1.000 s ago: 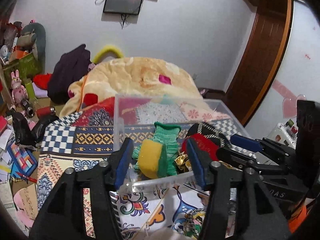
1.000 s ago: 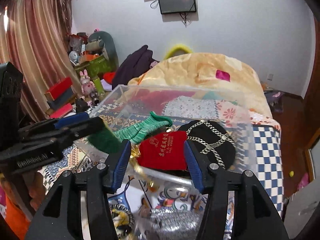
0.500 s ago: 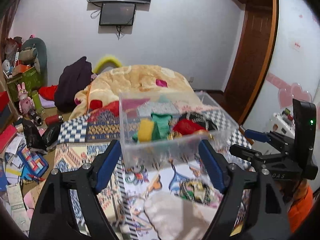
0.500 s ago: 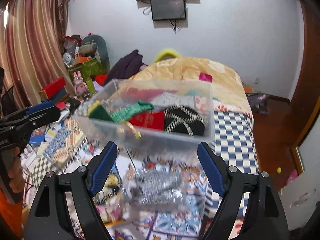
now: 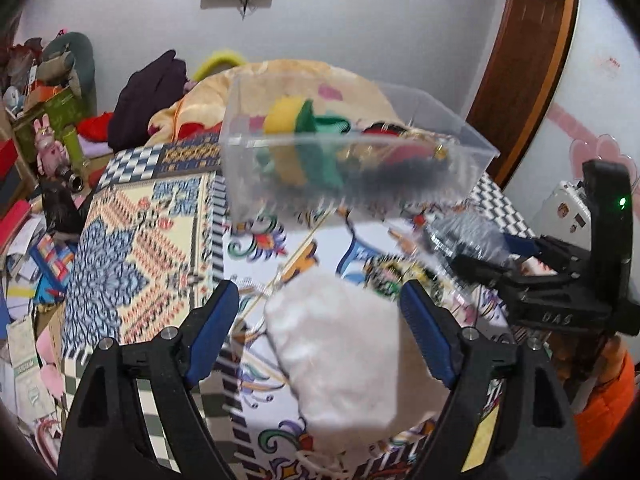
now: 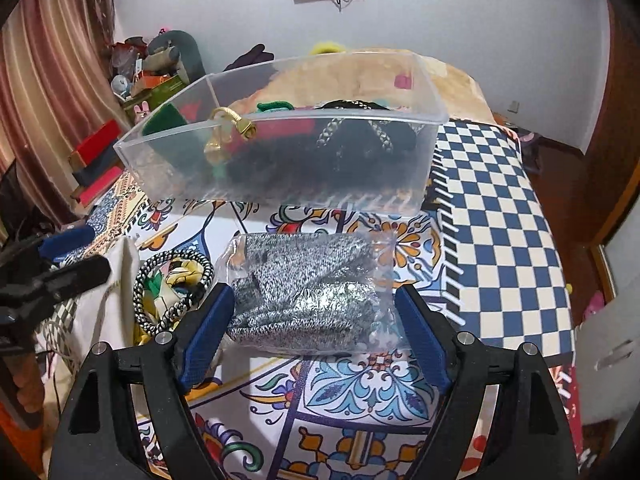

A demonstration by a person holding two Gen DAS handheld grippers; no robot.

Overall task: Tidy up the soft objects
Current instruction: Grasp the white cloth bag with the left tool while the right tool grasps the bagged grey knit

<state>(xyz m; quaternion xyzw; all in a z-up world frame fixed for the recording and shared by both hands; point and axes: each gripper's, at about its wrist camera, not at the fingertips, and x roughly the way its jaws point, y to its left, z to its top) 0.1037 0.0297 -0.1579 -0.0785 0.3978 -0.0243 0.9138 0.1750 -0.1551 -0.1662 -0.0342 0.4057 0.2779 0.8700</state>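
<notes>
the clear plastic bin (image 6: 280,152) sits on the patterned bedspread (image 6: 360,384), and you can place everything from it; inside lie a yellow-and-green sponge (image 5: 286,120) at the bin's left end, a green knit piece (image 5: 328,124) next to it, a red pouch (image 5: 384,130) with a gold cord (image 6: 224,128) draped over the bin's near wall, and a black item with a pale rope trim (image 6: 356,132) at the bin's right end; on the near side of the bin, on the bedspread, rests a grey knit bundle in a clear bag (image 6: 308,300); left of that bundle lies a black-and-white braided loop (image 6: 172,288), and left again a white fluffy pouch (image 5: 340,356); your left gripper (image 5: 320,320) has its blue pads spread wide on either side of the white pouch, gripping nothing, nearer to you than the bin; your right gripper (image 6: 316,328) is likewise spread wide, its pads flanking the grey bundle without clamping it; behind the bin you see a heap of tan blanket (image 5: 304,76); to the bin's right the bedspread turns to a blue-and-white checker (image 6: 500,216); well to the bin's left stands clutter with a pink rabbit toy (image 5: 48,148).
</notes>
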